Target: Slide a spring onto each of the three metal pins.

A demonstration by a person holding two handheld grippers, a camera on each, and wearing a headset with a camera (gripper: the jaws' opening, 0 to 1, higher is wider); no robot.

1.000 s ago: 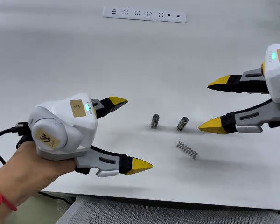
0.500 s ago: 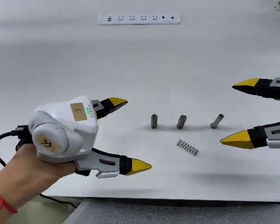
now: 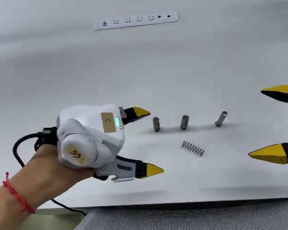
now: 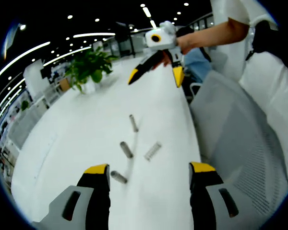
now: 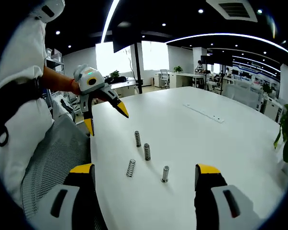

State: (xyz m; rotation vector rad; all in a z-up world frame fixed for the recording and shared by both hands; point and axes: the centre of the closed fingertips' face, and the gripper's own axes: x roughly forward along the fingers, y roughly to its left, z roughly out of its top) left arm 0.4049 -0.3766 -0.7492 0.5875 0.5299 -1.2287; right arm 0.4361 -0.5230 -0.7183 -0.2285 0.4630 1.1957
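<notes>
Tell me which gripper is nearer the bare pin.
Right. The right gripper, open, faces the bare pin at its end of the row. The left gripper, also open, is at the other end, beyond the two pins carrying springs.

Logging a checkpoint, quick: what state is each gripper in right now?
Left gripper: open, holding nothing.
Right gripper: open, holding nothing.
</notes>
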